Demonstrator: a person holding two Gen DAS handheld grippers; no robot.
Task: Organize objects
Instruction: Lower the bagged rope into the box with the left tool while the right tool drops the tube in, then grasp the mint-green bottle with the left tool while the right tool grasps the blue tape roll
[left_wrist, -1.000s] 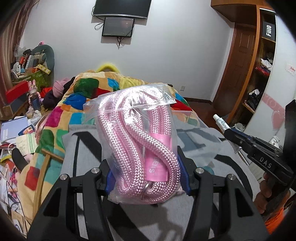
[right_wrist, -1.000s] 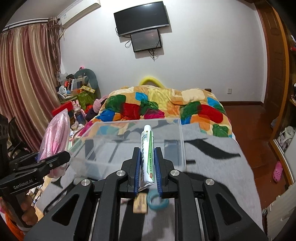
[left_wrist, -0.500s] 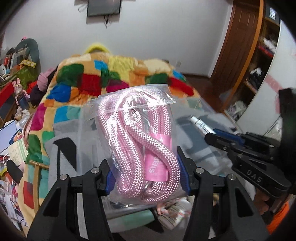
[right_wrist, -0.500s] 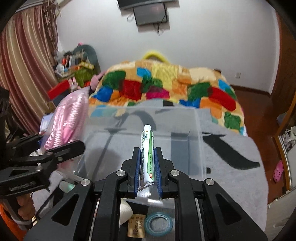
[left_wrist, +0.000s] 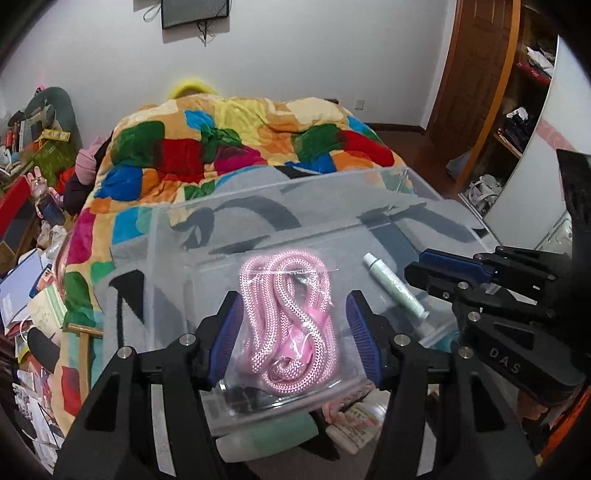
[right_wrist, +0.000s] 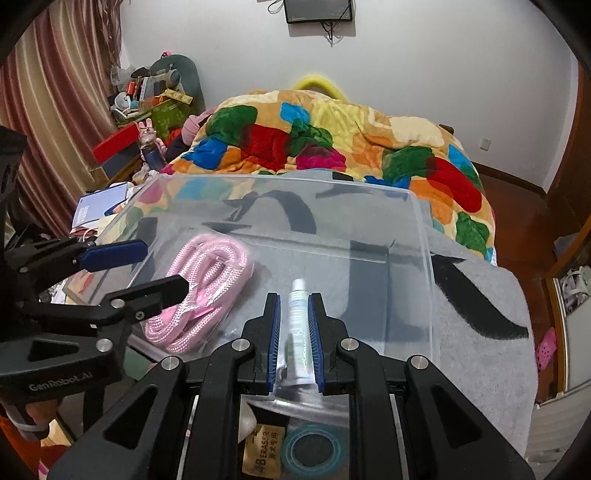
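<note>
Left wrist view: the left gripper (left_wrist: 293, 317) hangs over a clear plastic storage bin (left_wrist: 184, 218) that sits on a grey blanket with black markings (left_wrist: 240, 192), spread over a bed with a patchwork quilt in many colours (left_wrist: 229, 147). A coiled pink braided rope in a clear plastic bag (left_wrist: 290, 325) lies on the bin floor between the blue pads (left_wrist: 225, 332). The jaws have just been opening; they stand spread, and a gap shows between each pad and the bag. To the right, the right gripper (left_wrist: 415, 271) reaches into the bin, with a white and green tube (left_wrist: 393, 286) running from its tips. A mint-green bottle lying on its side (left_wrist: 273, 437) and a small white labelled bottle (left_wrist: 356, 424) sit just outside the bin's near wall.

Right wrist view: the right gripper (right_wrist: 293, 323) is pressed together, pinching the white and green tube (right_wrist: 298, 325) low inside the clear bin (right_wrist: 421, 229), cap pointing away. The bagged pink rope (right_wrist: 207, 291) rests on the bin floor to the left, between the spread fingers of the left gripper (right_wrist: 140, 267). In front of the near wall lie a tan eraser packet (right_wrist: 264, 452) and a teal tape ring (right_wrist: 314, 448).
</note>
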